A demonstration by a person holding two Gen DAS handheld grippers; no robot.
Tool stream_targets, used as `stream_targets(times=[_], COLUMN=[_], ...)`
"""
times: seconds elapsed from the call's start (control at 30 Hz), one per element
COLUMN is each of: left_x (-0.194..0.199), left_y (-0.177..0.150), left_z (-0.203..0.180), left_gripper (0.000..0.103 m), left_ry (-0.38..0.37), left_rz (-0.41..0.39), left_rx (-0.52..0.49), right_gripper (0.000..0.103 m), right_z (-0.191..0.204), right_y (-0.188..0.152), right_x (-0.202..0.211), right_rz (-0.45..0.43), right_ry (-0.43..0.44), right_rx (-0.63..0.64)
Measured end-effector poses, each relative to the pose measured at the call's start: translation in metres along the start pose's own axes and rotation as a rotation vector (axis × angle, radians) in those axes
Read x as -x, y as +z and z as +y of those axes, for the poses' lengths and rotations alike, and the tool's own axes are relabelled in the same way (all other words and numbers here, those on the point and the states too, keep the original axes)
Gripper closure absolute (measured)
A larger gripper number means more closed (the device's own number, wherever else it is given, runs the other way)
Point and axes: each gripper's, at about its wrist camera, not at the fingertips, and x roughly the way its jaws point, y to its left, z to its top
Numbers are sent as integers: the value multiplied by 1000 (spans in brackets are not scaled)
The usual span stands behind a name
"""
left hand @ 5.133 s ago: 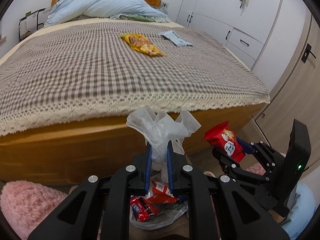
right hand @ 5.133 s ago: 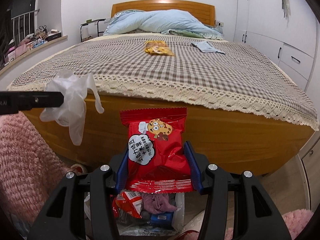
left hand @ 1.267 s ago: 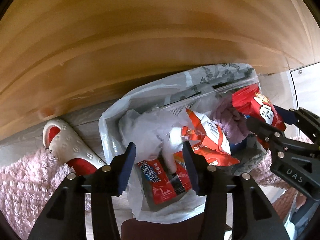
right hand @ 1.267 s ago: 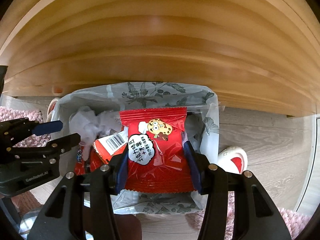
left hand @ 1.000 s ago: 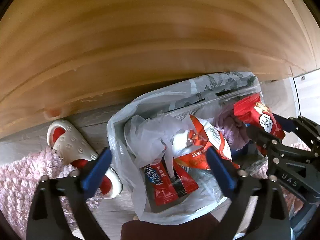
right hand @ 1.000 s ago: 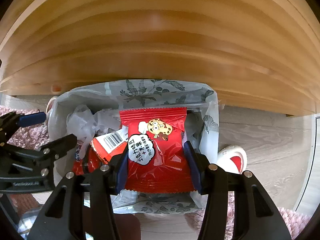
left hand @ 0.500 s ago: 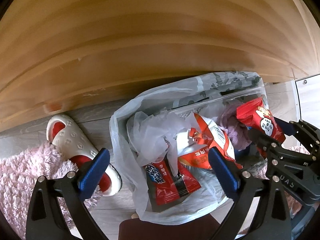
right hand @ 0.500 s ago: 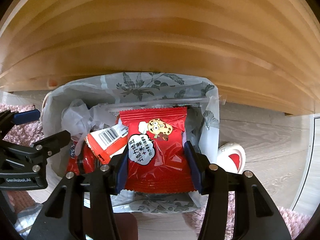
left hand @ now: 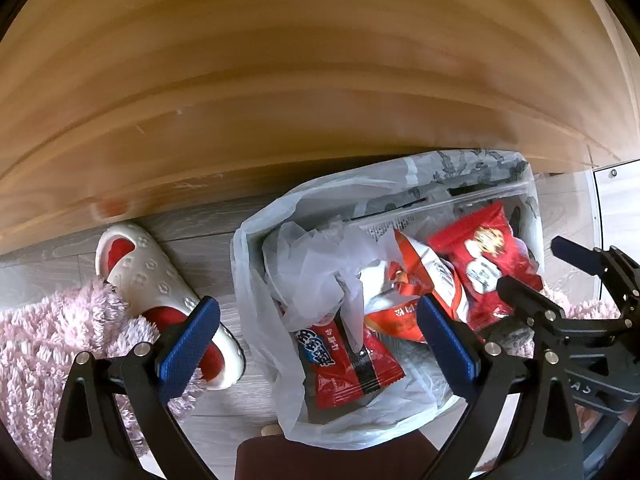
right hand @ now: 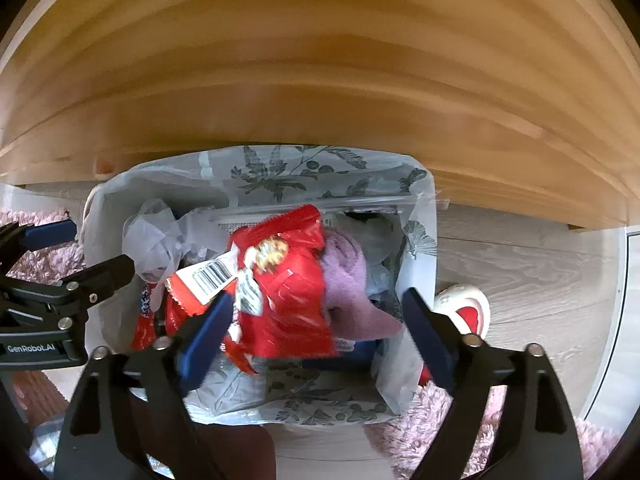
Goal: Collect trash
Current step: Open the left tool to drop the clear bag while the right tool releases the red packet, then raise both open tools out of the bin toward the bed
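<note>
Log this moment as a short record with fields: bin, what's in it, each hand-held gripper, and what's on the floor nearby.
bin: trash bin lined with a leaf-print bag, beside the wooden bed frame
contents: red cookie packet on top, clear plastic glove, purple cloth, other red wrappers
left hand-held gripper: open, above the bin, holding nothing
right hand-held gripper: jaws just opened, red cookie packet freed into the bin
floor: white and red slipper, pink rug
</note>
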Motion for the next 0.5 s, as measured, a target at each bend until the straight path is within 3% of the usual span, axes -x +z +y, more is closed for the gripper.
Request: stream_targets(times=[0.2,0.5], left_x=[0,0], left_y=[0,0], left_z=[0,0], left_gripper=[8,8], left_ry=[2,4], left_rz=[0,-3], left_rx=[-1,0], right_gripper=[12,12], right_z=[-1,-6], right_y=[0,0], right_x=[-2,0], right_rz=[2,-6], right_ry=[-24,-29], right_rx=[-8,-19])
